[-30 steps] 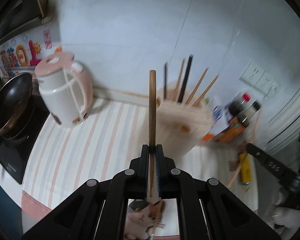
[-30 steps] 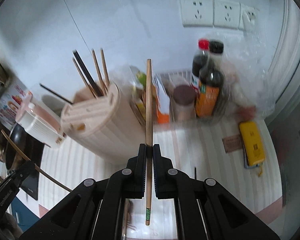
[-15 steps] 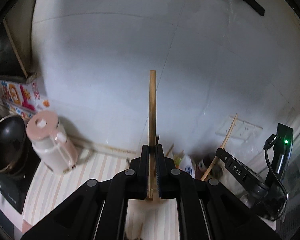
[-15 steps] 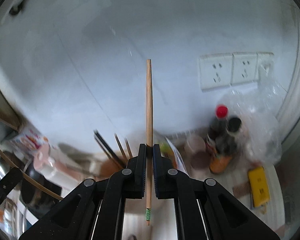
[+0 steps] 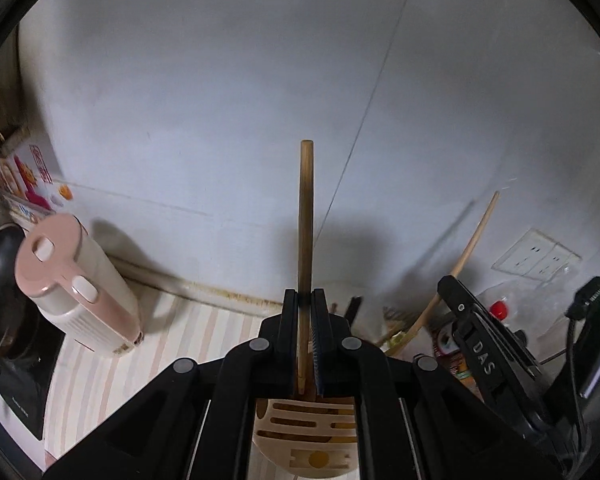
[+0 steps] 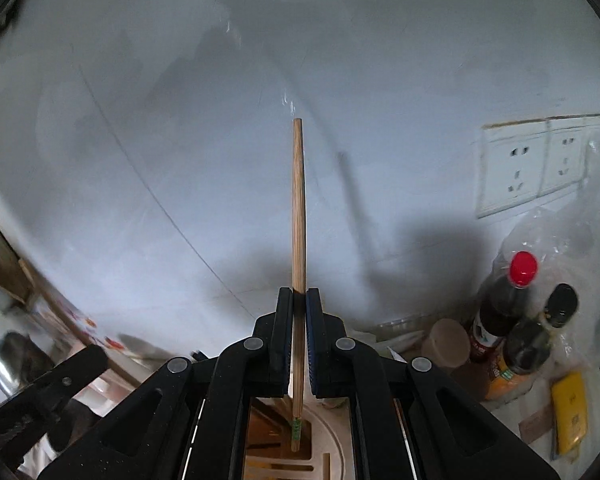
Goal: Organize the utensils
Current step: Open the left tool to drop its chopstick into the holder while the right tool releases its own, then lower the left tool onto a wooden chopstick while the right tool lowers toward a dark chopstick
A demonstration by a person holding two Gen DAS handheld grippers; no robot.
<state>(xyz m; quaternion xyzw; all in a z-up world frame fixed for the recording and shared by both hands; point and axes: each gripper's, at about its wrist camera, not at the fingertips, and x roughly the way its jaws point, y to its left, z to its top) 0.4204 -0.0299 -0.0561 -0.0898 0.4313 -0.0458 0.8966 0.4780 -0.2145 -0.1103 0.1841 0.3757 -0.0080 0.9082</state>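
Both grippers — left [image 5: 305, 300], right [image 6: 299, 298] — each clamp an upright chopstick [image 5: 305, 216] above the slotted holder [image 5: 304, 436].

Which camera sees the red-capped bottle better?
The right wrist view: the red-capped bottle shows from cap to label beside a black-capped bottle. In the left wrist view only its red cap peeks out behind the right tongs.

- The right gripper [image 6: 299, 298] clamps a light wooden chopstick [image 6: 298, 208], standing upright.
- The chopstick's green-banded lower end hangs over a slot of the beige utensil holder [image 6: 328, 458].
- Sauce bottles [image 6: 512, 316] stand right, below wall sockets [image 6: 516, 164].
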